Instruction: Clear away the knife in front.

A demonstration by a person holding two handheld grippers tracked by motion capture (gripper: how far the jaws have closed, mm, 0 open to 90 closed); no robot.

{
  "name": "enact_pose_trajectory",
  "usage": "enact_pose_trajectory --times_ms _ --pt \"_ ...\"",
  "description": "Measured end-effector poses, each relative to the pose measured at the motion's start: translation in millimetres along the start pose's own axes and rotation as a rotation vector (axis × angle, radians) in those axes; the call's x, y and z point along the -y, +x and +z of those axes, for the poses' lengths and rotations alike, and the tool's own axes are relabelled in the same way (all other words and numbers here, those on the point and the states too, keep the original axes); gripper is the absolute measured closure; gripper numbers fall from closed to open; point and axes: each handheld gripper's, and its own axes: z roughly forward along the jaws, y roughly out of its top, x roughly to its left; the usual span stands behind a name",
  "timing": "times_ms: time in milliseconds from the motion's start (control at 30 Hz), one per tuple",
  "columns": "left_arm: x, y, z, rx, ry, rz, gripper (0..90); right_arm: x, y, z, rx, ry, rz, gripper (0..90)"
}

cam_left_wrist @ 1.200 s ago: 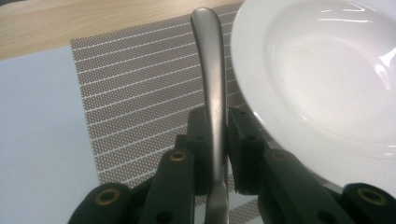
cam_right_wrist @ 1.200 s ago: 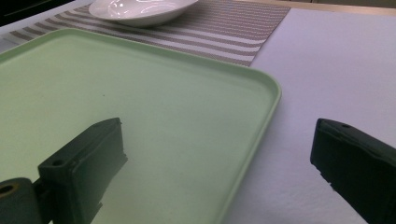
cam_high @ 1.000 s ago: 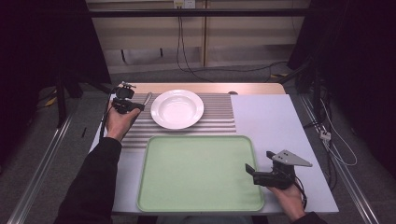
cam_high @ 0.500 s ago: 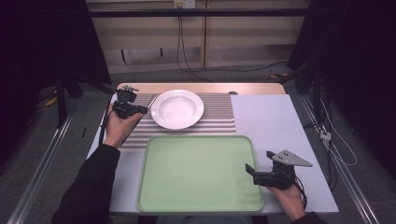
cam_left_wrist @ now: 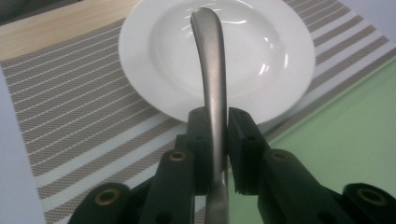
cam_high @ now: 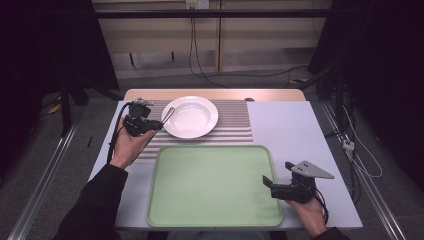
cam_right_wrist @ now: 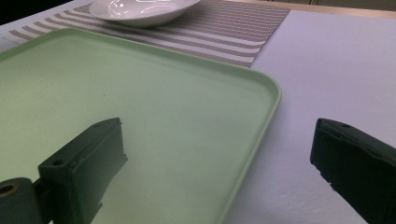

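With the left gripper (cam_left_wrist: 215, 140) clamped on a thin metal utensil handle (cam_left_wrist: 211, 70) held over the near-left rim of the white plate (cam_high: 190, 117), and the right gripper (cam_right_wrist: 219, 177) open by the green tray (cam_high: 215, 185), the narrow handle could twist or slip in that pinch and clatter onto the plate.

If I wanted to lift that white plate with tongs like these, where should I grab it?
Probably by the rim of the plate, coming in low from the side. It is shallow and lies flat on the striped mat, so its thin raised edge is the one part the tongs could close over. The near edge, facing the green tray, looks free.
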Motion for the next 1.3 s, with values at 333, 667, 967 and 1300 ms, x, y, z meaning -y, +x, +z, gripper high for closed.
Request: enact_pose_trajectory --times_ms 333,667,967,1300 --pt "10.0 -24.8 -6.6 0.047 0.020 0.034 80.1 0.0 0.1 -0.1 -0.001 -0.003 -0.002 2.9" --pt "21.3 -46.3 -4.9 0.071 0.055 0.038 80.0 -0.2 1.0 0.1 -0.001 0.001 -0.001 2.9" --pt "32.4 -63.6 0.0 0.084 0.093 0.042 80.0 -0.2 1.1 0.1 -0.003 0.000 -0.001 2.8" --pt "46.5 -84.4 8.9 0.125 0.131 0.066 80.0 -0.3 1.3 0.5 -0.003 -0.001 -0.006 2.8"
